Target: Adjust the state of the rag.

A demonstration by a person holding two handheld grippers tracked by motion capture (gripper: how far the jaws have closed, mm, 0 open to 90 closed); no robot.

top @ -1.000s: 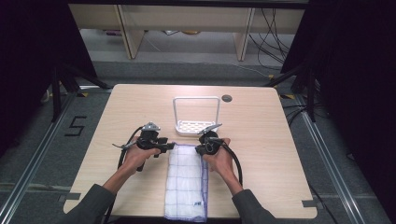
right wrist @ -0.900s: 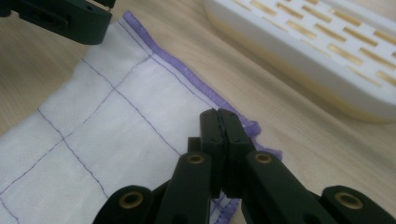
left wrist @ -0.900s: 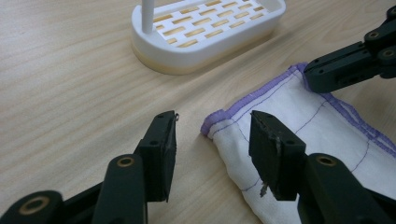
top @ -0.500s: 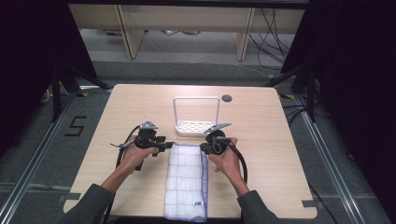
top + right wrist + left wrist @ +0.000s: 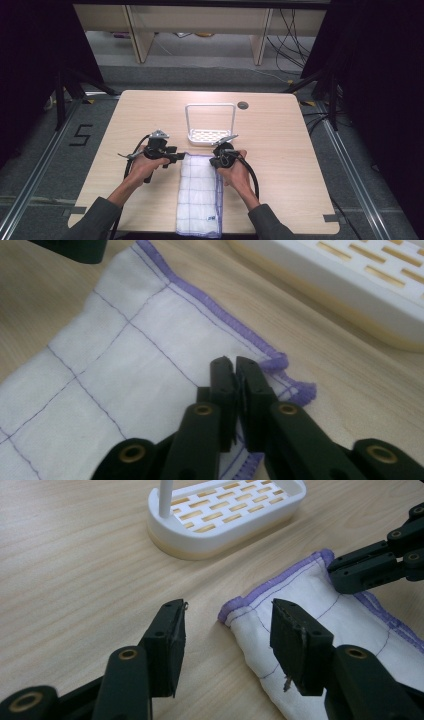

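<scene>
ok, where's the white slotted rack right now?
In the high view, the white slotted plastic rack with the tall wire handle sits mid-table, just beyond the far edge of the white purple-hemmed cloth, between the two hands.

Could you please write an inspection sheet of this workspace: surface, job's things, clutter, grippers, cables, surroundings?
Surface: light wooden table, round hole near its far edge.
Job's things: white cloth with purple hem, lying flat; white slotted rack beyond it.
Clutter: nothing seen.
Grippers: left gripper open, jaws astride the cloth's far left corner; right gripper shut on the cloth at its far right corner.
Cables: black cable trailing from the right gripper; loose wires on the floor behind.
Surroundings: dark curtains, floor rails, floor mark "5".
</scene>
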